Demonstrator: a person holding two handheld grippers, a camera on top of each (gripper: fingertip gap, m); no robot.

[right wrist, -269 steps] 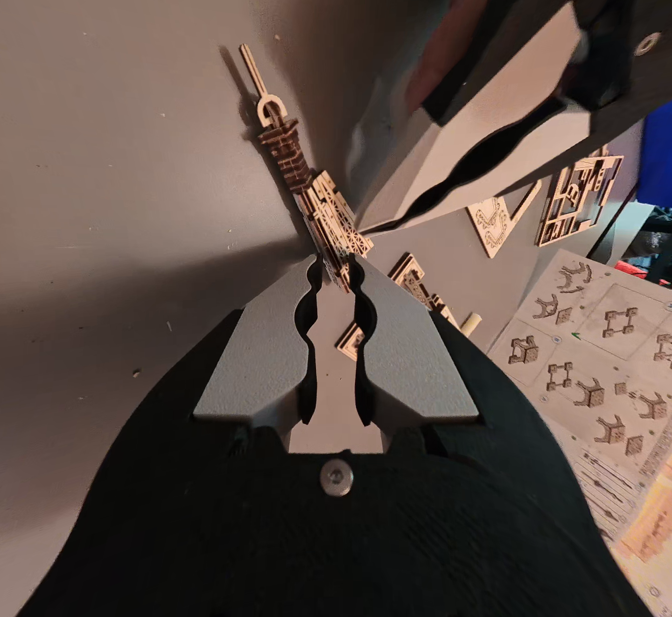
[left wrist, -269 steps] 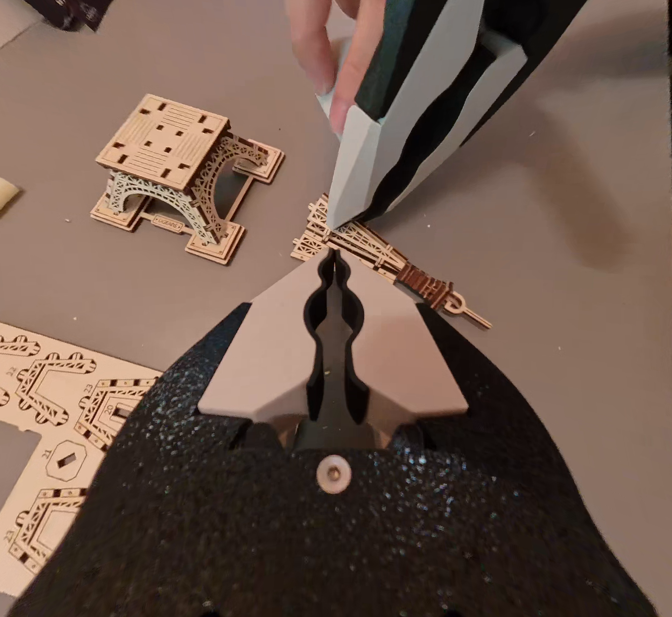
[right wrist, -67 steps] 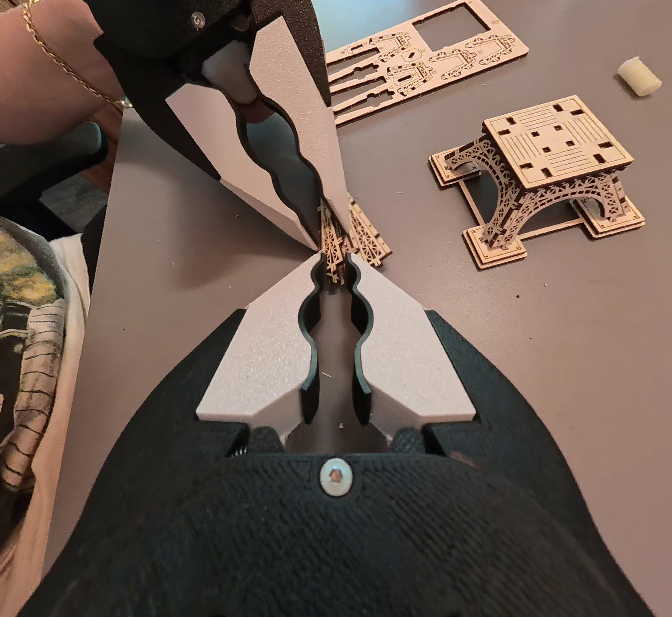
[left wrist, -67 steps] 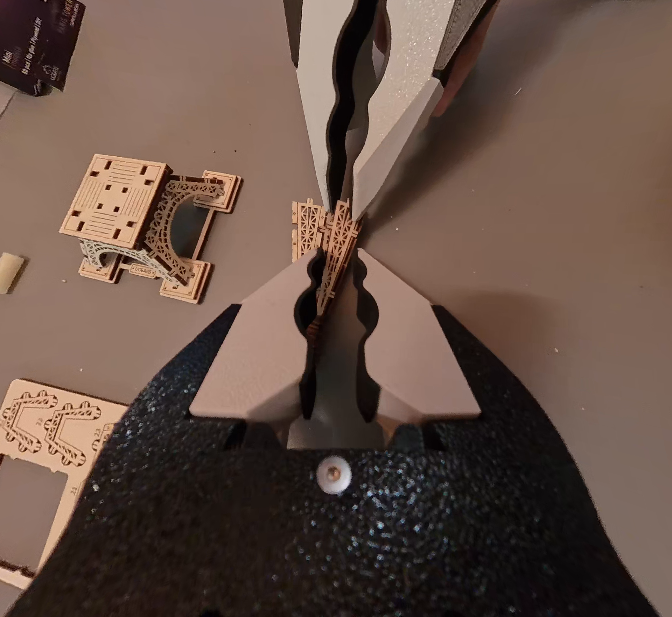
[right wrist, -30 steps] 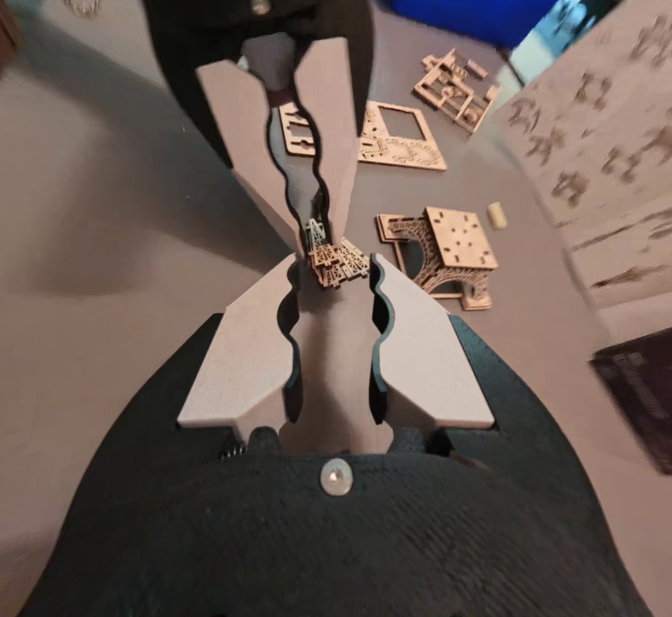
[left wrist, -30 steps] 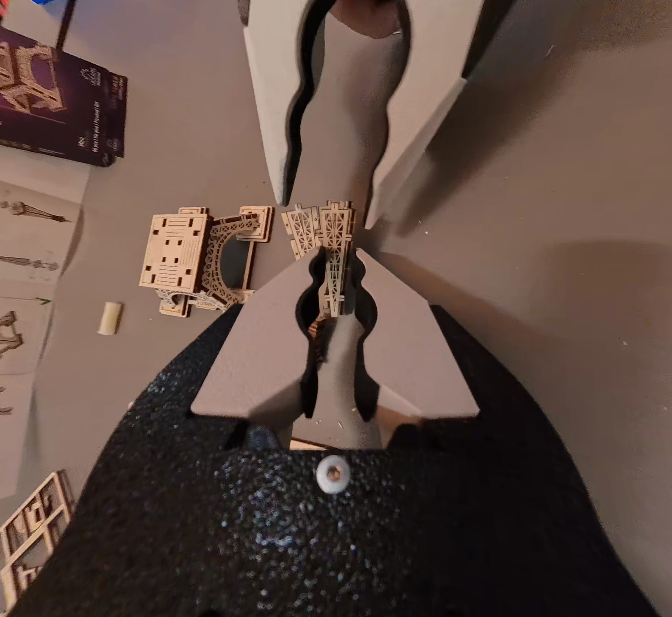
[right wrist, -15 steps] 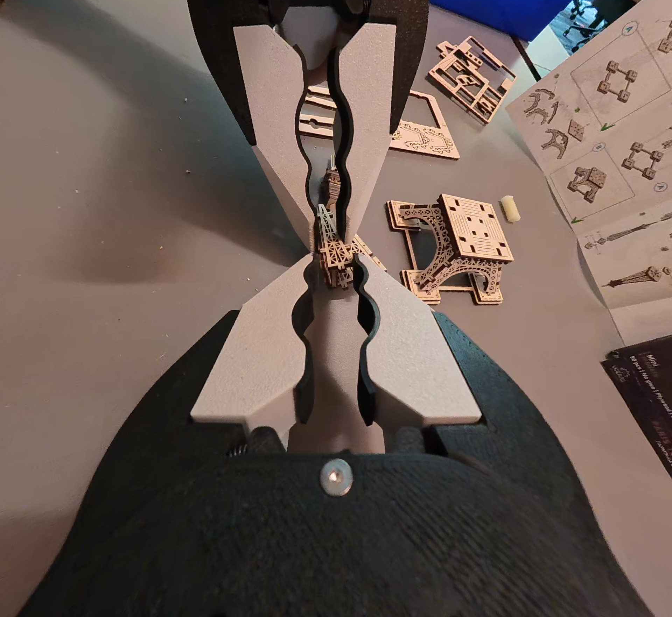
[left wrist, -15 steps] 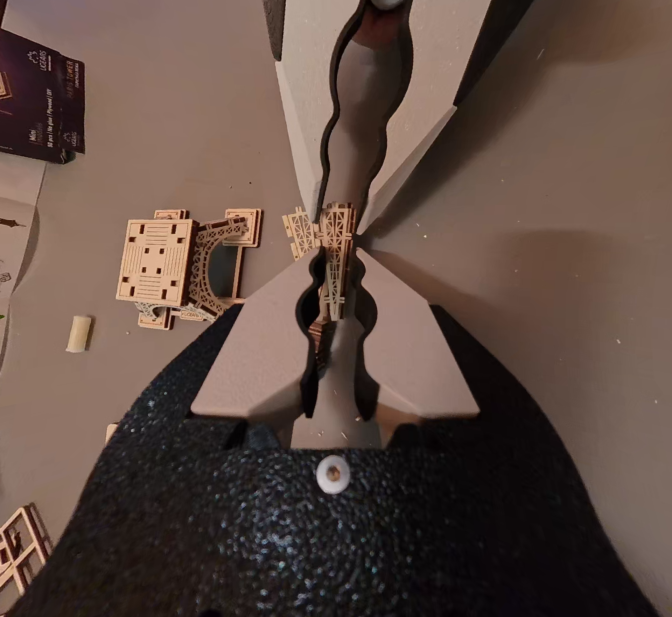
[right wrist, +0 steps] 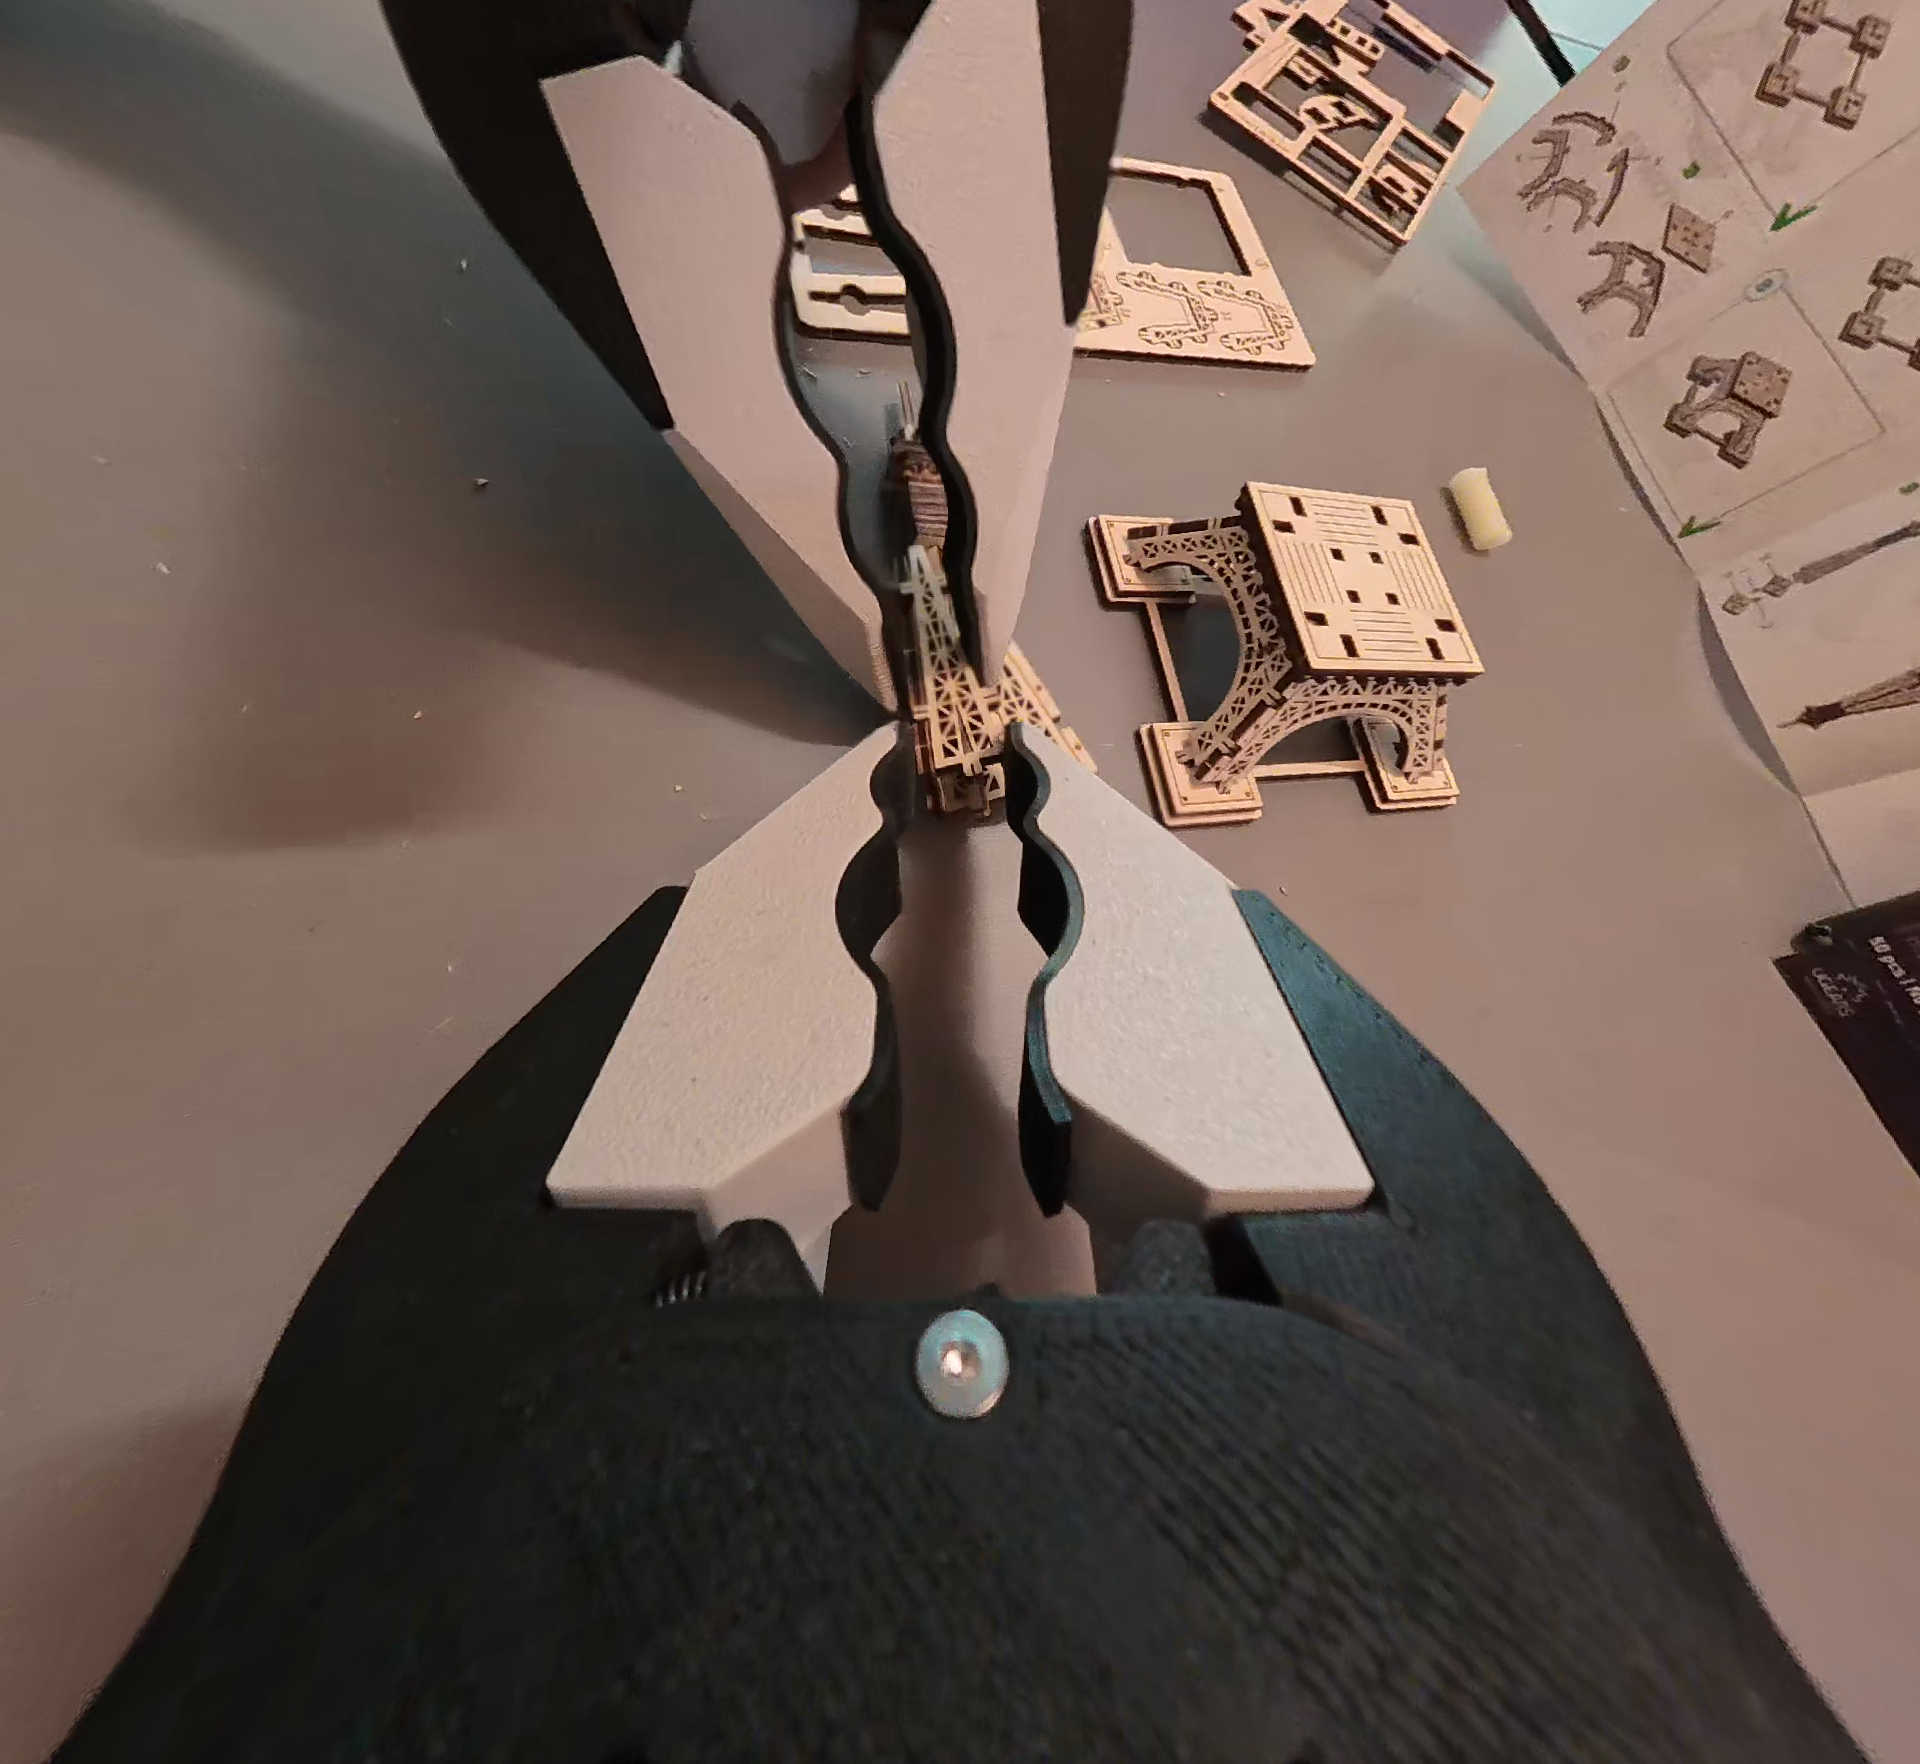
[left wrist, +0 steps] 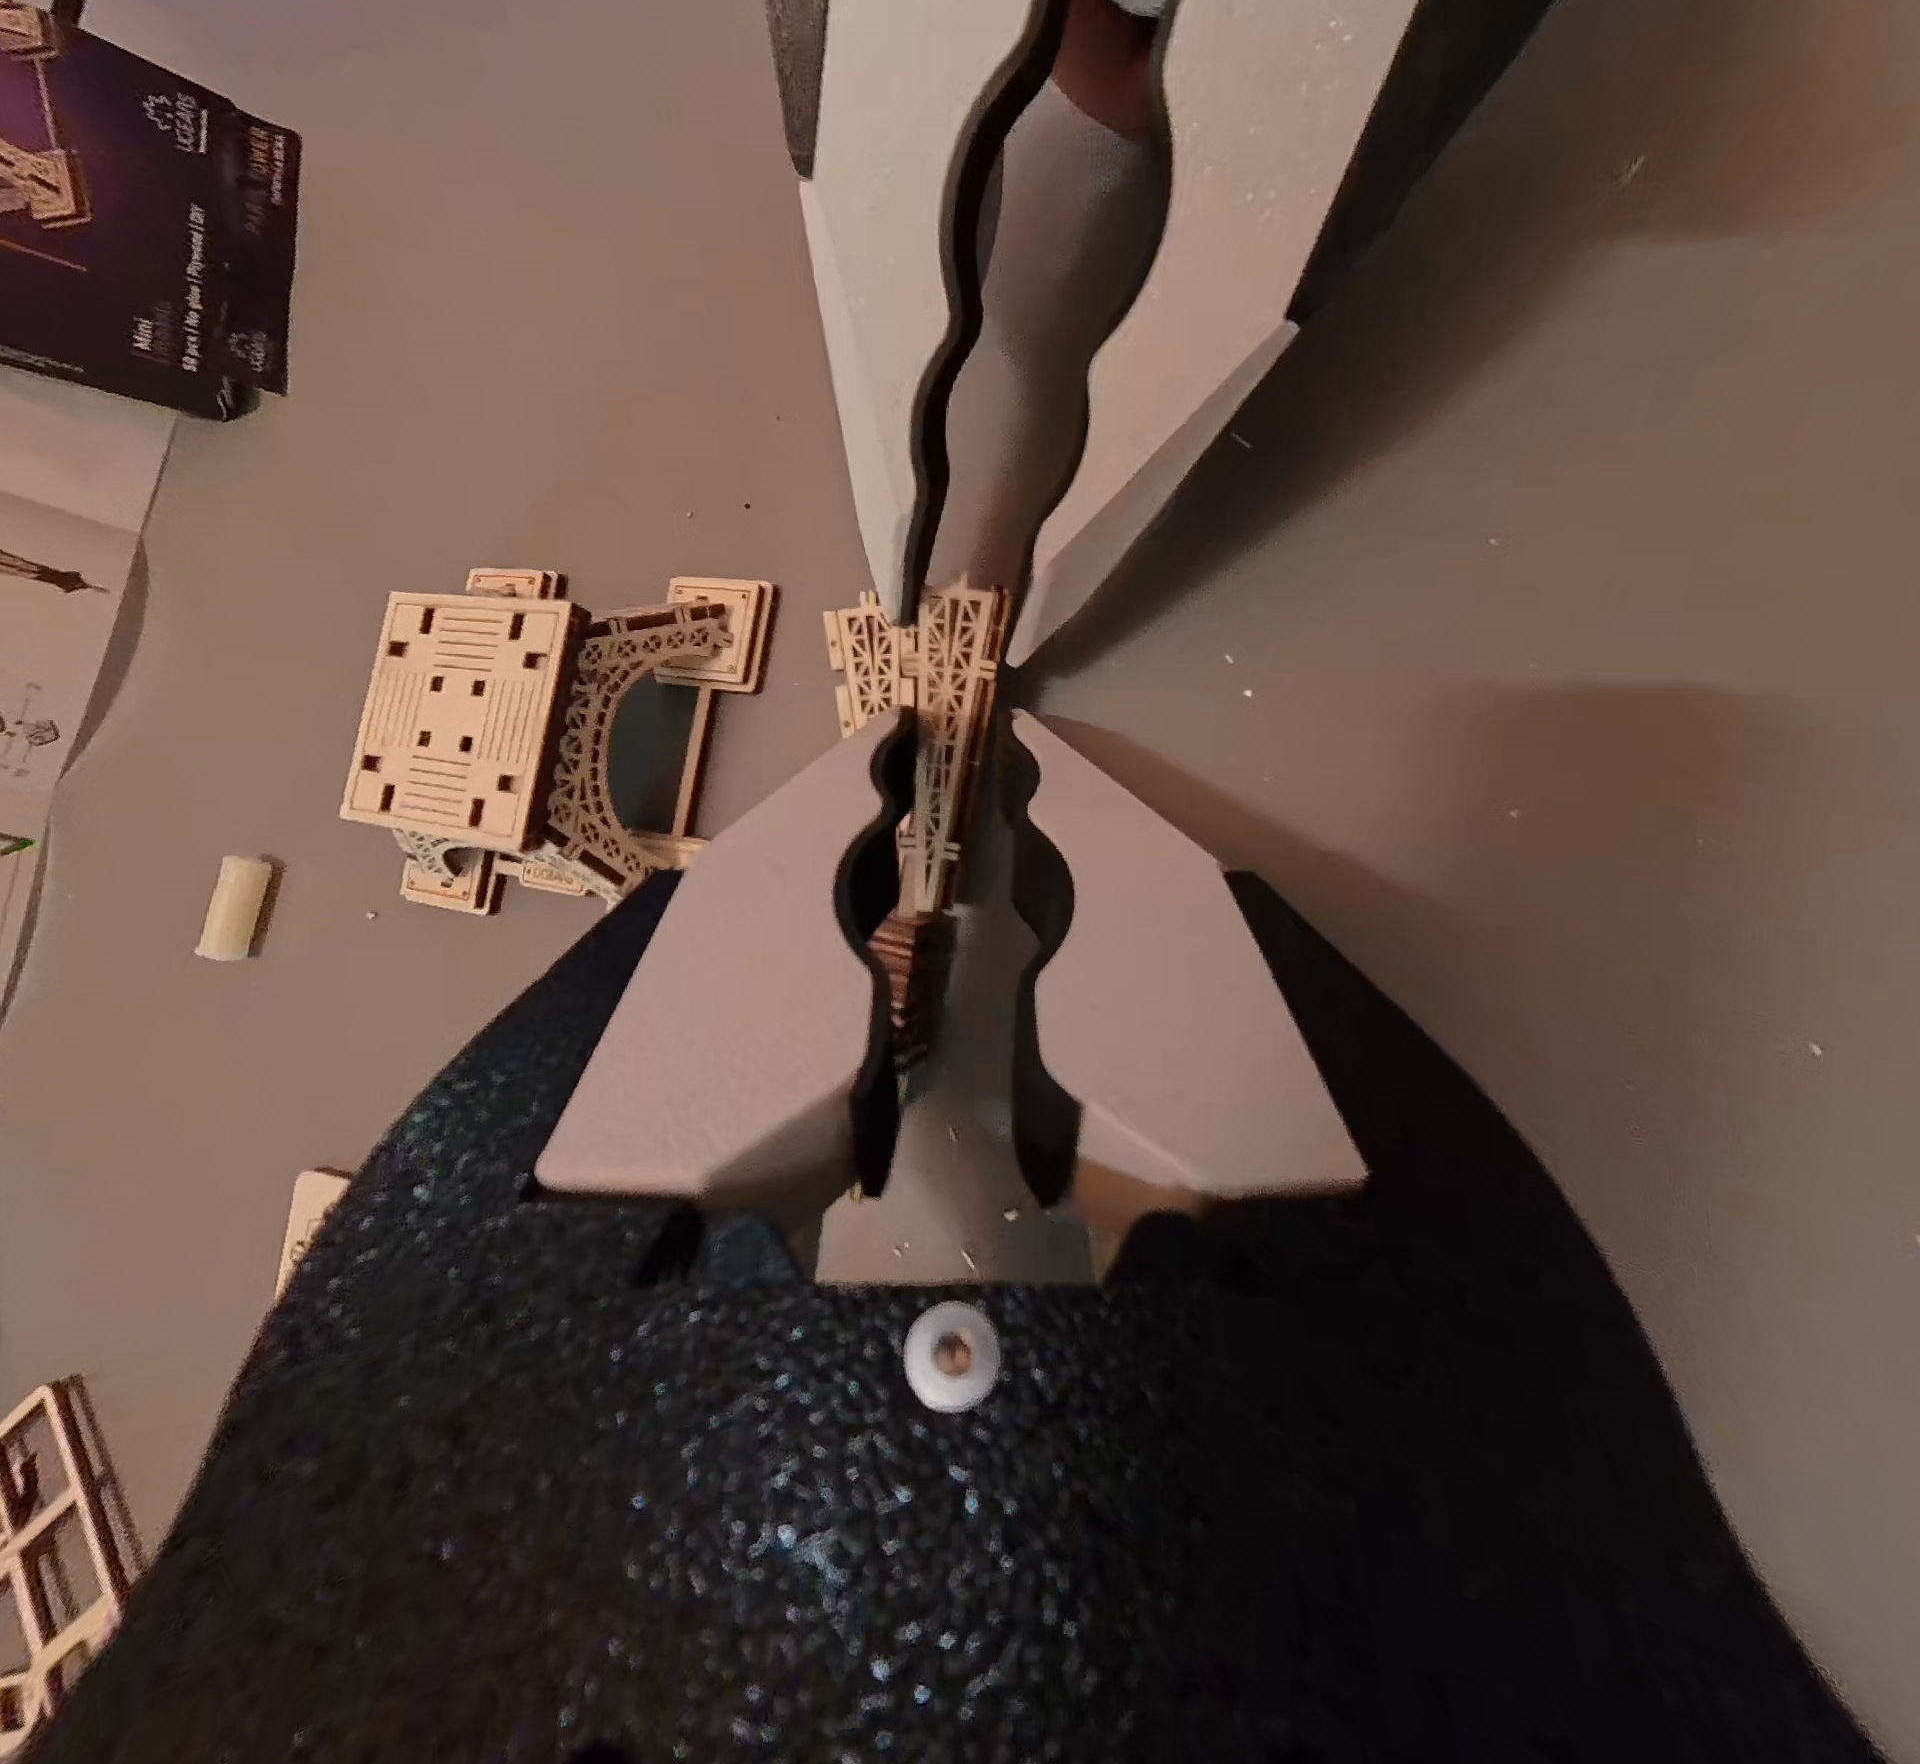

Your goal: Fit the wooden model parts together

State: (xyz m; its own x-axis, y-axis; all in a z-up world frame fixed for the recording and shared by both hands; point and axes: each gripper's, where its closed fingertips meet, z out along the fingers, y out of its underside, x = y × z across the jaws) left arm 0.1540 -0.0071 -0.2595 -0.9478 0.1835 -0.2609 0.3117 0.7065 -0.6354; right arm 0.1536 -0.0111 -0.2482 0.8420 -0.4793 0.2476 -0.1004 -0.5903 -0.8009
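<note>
Table [right wrist: 312,571] first: grey, strewn with punched-out part sheets [right wrist: 1195,312] toward the far edge. Arched tower base [right wrist: 1320,644] stands built, out in the middle, well apart from the action. Spire section [left wrist: 940,779] is up in the air, left gripper [left wrist: 951,727] clamped on its shaft, right gripper [right wrist: 951,748] narrowed around its wide lattice foot. So base and spire look assembled; joining them is, I'd say, what remains.
</note>
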